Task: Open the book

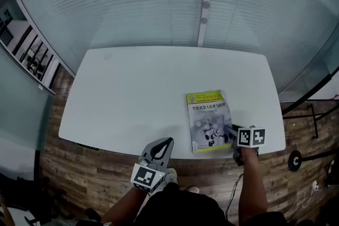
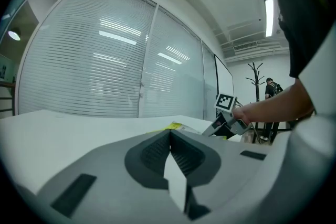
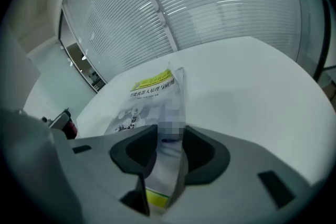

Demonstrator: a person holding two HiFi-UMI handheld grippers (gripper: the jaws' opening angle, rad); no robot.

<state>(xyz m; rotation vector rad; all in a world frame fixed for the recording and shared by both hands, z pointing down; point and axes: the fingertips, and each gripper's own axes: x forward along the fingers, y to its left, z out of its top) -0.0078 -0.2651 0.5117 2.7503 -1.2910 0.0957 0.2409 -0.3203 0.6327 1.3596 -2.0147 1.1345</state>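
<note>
The book [image 1: 208, 120] lay shut, cover up, on the near right part of the white table [image 1: 137, 87], its near edge close to the table's rim. The step in hand looked like catching the cover alone at the right-hand edge, so the pads would need to bite only the top sheet, shallow, then lift and swing it leftward in an arc about the spine rather than drag the whole book. The right gripper [image 1: 229, 130] slanted down over that near right corner, jaws apart and not pressing, the book's edge showing between them. The left gripper [image 1: 168, 141] sat at the table's near rim, left of the book and apart from it, roughly level, jaws together with nothing in them.
</note>
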